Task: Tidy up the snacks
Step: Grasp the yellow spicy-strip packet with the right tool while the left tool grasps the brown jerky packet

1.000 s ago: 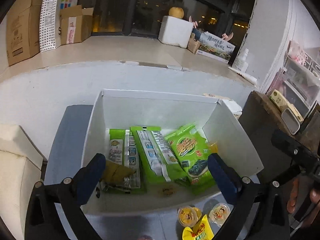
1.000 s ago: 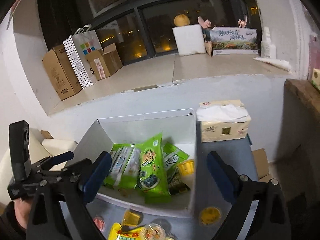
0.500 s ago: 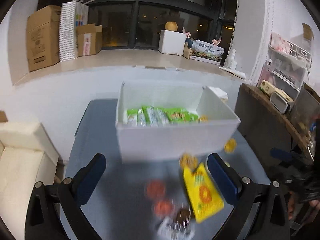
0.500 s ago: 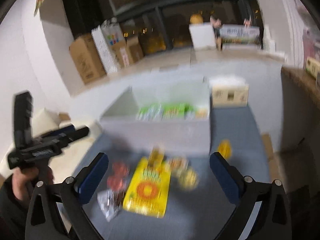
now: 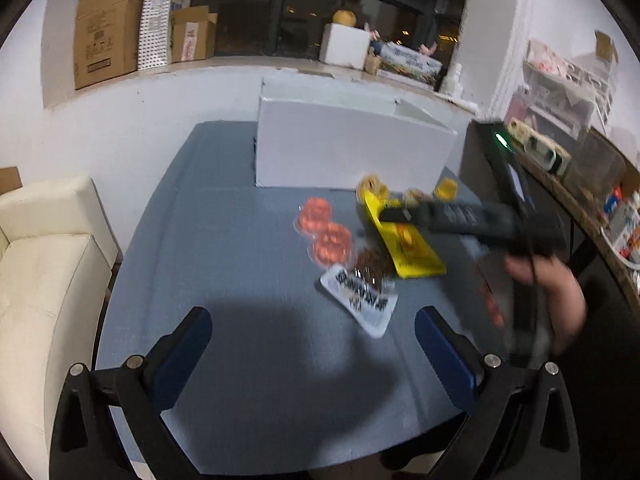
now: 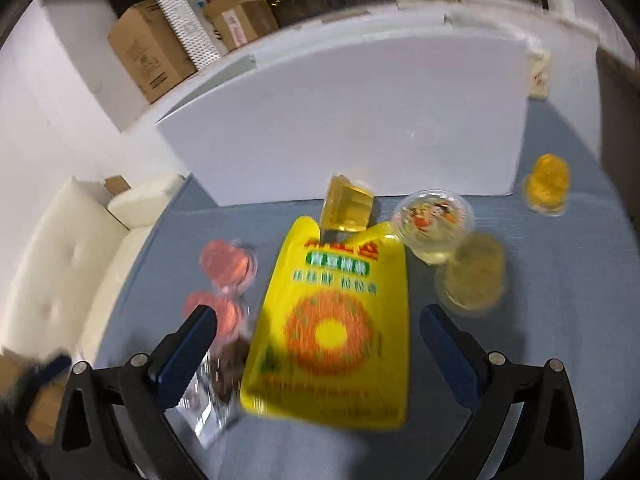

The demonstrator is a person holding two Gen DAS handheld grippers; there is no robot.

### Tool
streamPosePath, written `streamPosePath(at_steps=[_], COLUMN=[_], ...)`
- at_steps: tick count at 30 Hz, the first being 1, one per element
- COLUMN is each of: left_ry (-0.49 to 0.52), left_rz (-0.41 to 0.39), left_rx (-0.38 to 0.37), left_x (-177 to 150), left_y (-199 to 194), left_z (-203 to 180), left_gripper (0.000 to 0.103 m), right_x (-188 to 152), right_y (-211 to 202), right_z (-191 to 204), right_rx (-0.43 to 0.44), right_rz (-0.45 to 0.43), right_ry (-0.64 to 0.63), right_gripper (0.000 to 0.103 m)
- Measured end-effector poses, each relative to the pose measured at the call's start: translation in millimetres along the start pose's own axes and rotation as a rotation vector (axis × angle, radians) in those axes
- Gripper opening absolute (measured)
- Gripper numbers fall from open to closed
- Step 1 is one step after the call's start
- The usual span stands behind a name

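Note:
A white box (image 5: 352, 148) (image 6: 352, 120) stands at the far side of the blue-grey table (image 5: 240, 280). In front of it lie a yellow snack bag (image 6: 332, 320) (image 5: 412, 248), two red jelly cups (image 5: 324, 228) (image 6: 224, 280), a clear packet of dark snacks (image 5: 360, 292) (image 6: 216, 384), and yellow jelly cups (image 6: 436, 224). My right gripper (image 6: 318, 340) is open, low over the yellow bag. My left gripper (image 5: 312, 344) is open and empty, back from the snacks. The right gripper's body (image 5: 472, 216) shows in the left wrist view.
A cream sofa (image 5: 44, 264) stands left of the table. Cardboard boxes (image 5: 104, 28) sit on the window ledge behind. A dark shelf unit (image 5: 560, 184) with small items is to the right. A tissue pack (image 6: 540, 76) stands beside the box.
Both grippers pulled back from the box. The left rose away and looks over the table; the right dropped low over the yellow bag. Both stayed open.

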State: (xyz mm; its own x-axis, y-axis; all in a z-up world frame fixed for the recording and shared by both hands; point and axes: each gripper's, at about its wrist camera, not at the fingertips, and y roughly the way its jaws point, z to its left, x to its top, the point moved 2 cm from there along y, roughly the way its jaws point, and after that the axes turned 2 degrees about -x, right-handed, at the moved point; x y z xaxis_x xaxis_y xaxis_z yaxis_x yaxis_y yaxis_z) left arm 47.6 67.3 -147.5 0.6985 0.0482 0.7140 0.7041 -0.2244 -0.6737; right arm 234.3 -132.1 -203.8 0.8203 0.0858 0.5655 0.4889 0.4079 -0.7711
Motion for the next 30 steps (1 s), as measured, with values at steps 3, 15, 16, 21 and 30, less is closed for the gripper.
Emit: streamPosePath(at_steps=[3,15,16,21,30], left_ry=[0.012,0.071,0.076,0.115,0.101], left_rz=[0.015,0.128,0.133,0.156,0.183], left_rx=[-0.011,-0.034,-0.041,-0.048,-0.055], left_x=[-2.6,-7.8,-7.1,-0.4,20.5], left_y=[6.6,65.7,69.7,87.9,115.8], left_z=[-1.7,-23.7,-25.9,-33.0,-32.4], left_gripper=[0.103,0.103,0.103,0.103,0.103], right_x=[6.2,2.4,2.7,3.9,-3.4], right_y=[12.1,14.6,11.9,-17.5,-63.3], right_z=[-2.9,16.0,15.1,10.0,3.6], right_rx=[-0.034,-0.12,-0.111,-0.062,-0.005], right_rz=[0.011,-0.013,-0.017,-0.067,-0.124], right_ry=[-0.003,-0.113,-0.113,-0.098,-0.087], right_gripper=[0.103,0.056,0.054,0.035,0.023])
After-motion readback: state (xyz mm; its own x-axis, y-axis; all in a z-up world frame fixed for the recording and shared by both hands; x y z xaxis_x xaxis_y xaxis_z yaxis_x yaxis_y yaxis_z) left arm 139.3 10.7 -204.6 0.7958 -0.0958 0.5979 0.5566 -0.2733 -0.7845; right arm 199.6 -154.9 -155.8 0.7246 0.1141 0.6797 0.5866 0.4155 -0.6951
